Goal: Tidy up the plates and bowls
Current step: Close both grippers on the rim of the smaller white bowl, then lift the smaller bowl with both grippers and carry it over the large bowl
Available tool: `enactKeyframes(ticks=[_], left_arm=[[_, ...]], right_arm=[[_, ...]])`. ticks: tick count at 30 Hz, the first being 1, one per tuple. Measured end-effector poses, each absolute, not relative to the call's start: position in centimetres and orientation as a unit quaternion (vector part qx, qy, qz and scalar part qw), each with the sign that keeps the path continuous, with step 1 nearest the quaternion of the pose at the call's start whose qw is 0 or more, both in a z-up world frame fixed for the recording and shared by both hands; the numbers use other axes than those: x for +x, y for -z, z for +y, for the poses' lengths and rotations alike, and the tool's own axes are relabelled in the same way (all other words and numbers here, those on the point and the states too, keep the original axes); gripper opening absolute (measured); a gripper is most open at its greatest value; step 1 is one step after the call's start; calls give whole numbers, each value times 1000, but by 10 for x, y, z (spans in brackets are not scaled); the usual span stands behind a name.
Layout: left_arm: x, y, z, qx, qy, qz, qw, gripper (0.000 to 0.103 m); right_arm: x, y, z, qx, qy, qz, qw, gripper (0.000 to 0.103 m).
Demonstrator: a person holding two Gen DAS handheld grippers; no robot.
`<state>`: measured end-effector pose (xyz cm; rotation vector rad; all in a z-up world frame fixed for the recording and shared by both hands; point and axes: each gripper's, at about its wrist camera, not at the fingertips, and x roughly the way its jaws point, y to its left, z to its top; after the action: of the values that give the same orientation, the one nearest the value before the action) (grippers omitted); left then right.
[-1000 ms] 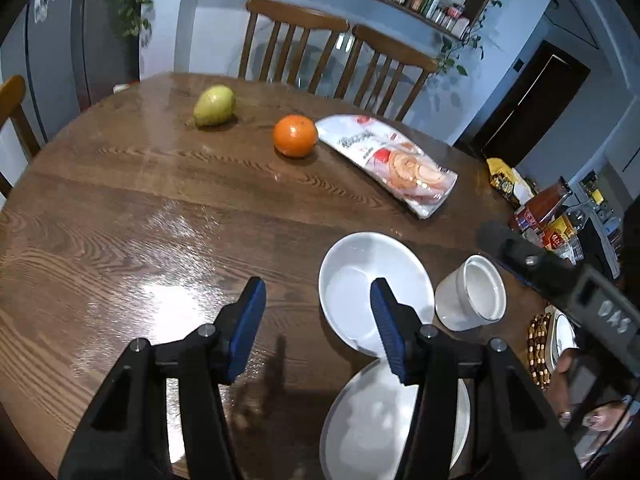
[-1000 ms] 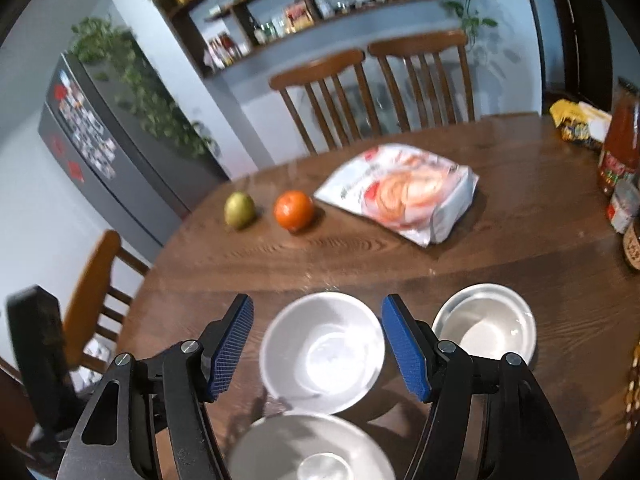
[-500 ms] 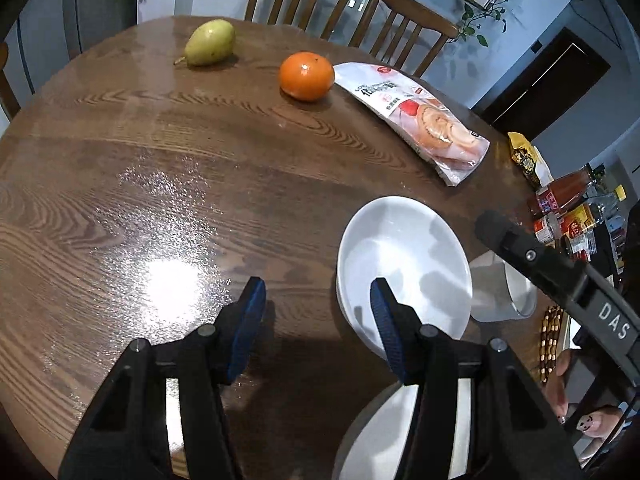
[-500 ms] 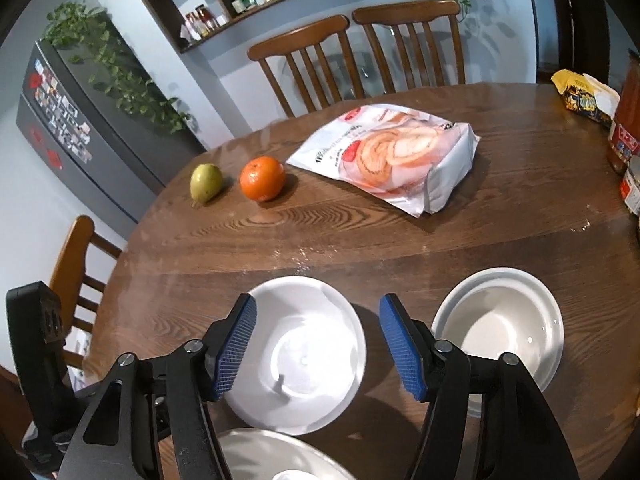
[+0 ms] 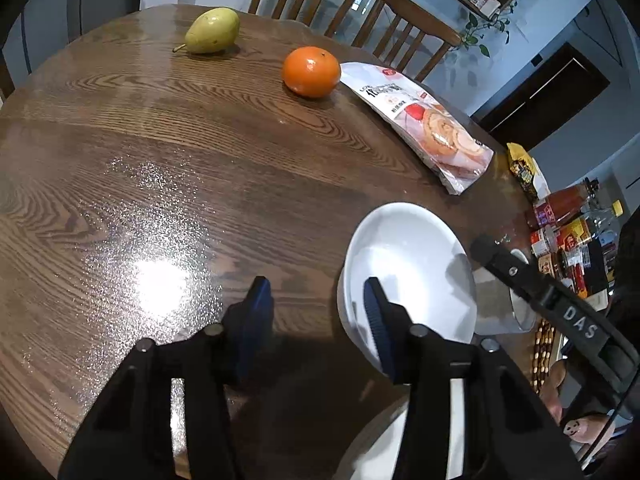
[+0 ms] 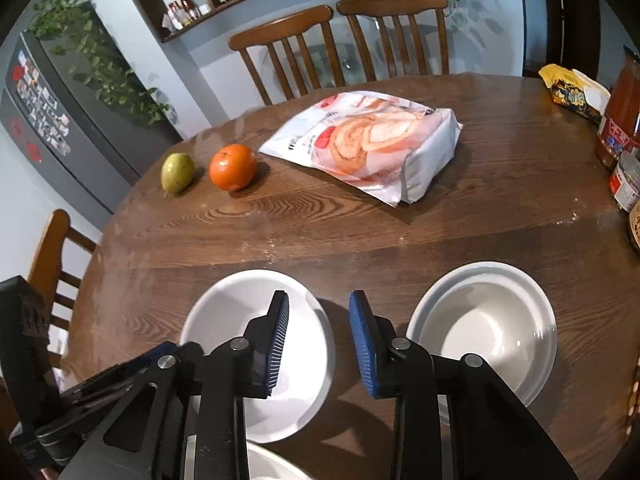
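Two white bowls sit near the table's [image 6: 500,208] front edge: the left bowl [image 6: 224,320] and right bowl [image 6: 488,320], apart. Both grippers have just been closing. The right gripper [image 6: 318,334] straddles the left bowl's right rim, the left gripper [image 5: 316,316] its left rim; neither visibly pinches. Bare wood opens leftward; pear [image 5: 212,30], orange [image 5: 311,71] and snack bag [image 6: 372,140] lie farther back.

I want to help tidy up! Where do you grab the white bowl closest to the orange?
By its thin rim, from above: one finger inside the white bowl, one outside. It sits upright and open, and looks too wide and round to squeeze whole. Its side facing the other bowl has bare table next to it.
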<state>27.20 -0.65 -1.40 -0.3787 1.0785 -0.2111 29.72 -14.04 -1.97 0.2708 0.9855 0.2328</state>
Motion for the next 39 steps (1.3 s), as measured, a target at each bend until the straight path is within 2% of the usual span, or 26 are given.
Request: enactKeyframes(ticks=[4, 10, 21, 39], left_arm=[[276, 19, -6, -190, 106, 513, 831, 34], [276, 22, -8, -201, 123, 513, 826, 23], [275, 24, -9, -208, 135, 512, 823, 19], [268, 8, -12, -186, 130, 491, 841, 18]], right_arm=[[299, 25, -137, 125, -112, 478, 862, 32], [301, 34, -135, 121, -113, 485, 859, 22], [300, 34, -130, 112, -115, 480, 863, 19], [293, 23, -121, 127, -153, 460, 866, 19]])
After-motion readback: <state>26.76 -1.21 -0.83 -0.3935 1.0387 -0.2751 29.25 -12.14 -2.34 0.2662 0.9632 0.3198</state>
